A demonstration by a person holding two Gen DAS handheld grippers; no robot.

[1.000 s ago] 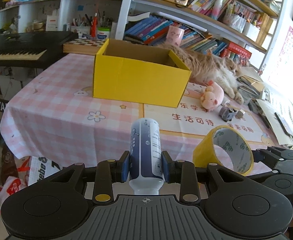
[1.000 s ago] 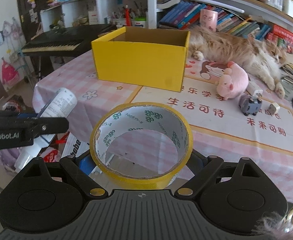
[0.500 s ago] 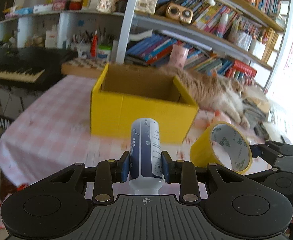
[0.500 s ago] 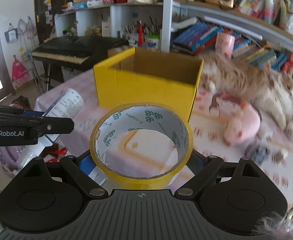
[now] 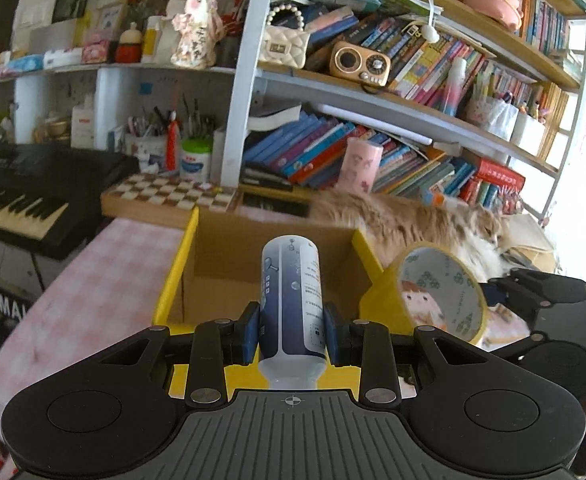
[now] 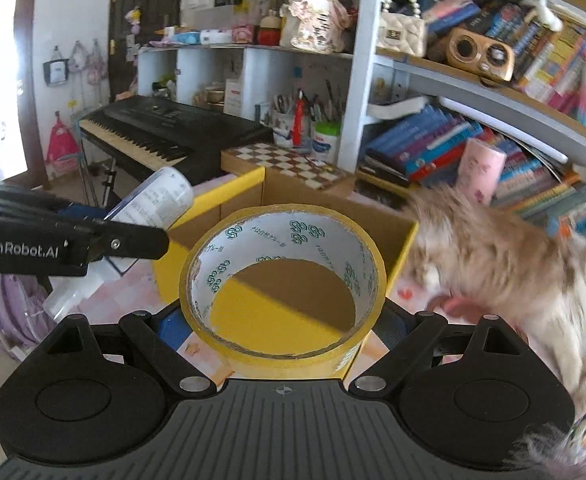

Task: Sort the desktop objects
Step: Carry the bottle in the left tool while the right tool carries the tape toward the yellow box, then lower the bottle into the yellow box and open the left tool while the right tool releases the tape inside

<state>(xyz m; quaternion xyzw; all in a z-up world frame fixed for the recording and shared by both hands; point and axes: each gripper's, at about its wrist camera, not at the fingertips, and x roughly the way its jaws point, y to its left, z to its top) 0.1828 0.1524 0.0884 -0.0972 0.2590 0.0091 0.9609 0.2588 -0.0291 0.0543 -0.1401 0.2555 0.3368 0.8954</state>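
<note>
Behind our pink checked worktop stand a black keyboard at the left and crowded bookshelves at the right, with a long-haired ginger cat lying along the far edge.

On the left, we hold a slim white and dark-blue plastic bottle in the left gripper, whose jaws are drawn in narrow and press on its lower body, the rounded base pointing forward over the open yellow cardboard box. We judge this bottle light and fairly stiff, but its glossy round wall could slip or roll between flat pads, so the hold around the middle of the cylinder, well clear of the narrow cap end, seems the right one; how full it is we cannot tell.

To the right, our right gripper carries a wide roll of yellow packing tape, jaws spread wide and clamped across its outside, the hole facing up so we look through it into the box. We judge the roll light and rigid around its cardboard core, with a slick outer face; squeezing across the full diameter keeps it from tipping. It should take a short drop without harm.

Both things hang at the near rim of the box, just beside one another.
</note>
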